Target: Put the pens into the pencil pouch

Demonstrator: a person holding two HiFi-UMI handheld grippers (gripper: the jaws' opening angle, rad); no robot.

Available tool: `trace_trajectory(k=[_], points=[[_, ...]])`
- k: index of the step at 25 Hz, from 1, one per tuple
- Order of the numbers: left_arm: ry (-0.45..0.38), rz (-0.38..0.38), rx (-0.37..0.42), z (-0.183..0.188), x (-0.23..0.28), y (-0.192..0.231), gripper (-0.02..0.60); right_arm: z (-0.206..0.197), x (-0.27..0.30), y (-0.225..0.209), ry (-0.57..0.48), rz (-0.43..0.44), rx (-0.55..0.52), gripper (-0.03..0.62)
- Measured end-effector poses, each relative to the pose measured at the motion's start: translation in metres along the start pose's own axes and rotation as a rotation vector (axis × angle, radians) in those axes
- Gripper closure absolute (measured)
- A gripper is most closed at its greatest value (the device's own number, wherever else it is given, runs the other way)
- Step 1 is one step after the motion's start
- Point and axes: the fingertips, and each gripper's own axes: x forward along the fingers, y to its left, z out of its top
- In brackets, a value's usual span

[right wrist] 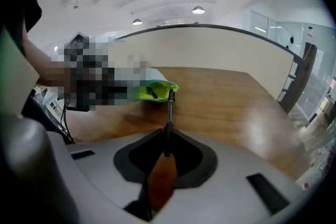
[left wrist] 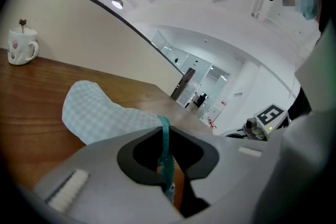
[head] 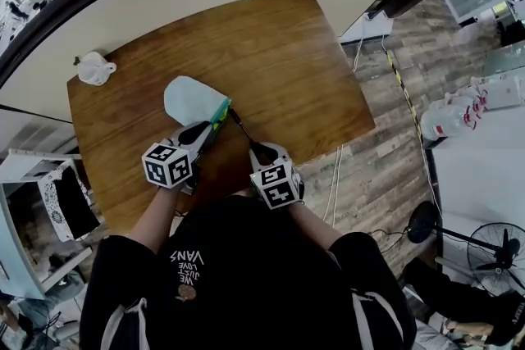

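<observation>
The left hand-held gripper pinched the teal zipper edge of the pencil pouch lying on the wooden worktop. The right hand-held gripper gripped a dark pen, its tip at the pouch mouth.

Left gripper pinches the pouch rim, right gripper just beside grips a pen

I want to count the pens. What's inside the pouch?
The pouch shows only yellow-green lining at its open mouth, with one pen tip right there. Deeper inside is covered by its own cloth.
</observation>
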Motion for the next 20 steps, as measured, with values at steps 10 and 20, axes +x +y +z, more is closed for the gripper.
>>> trace_trajectory(k=[10, 20], points=[[0.016, -0.102, 0.020, -0.003, 0.001, -0.028, 0.534, 0.026, 0.010, 0.008, -0.005, 0.052, -0.090, 0.528], [0.021, -0.241, 0.024, -0.011, -0.001, -0.057, 0.535, 0.059, 0.026, 0.004, -0.047, 0.101, -0.135, 0.528]])
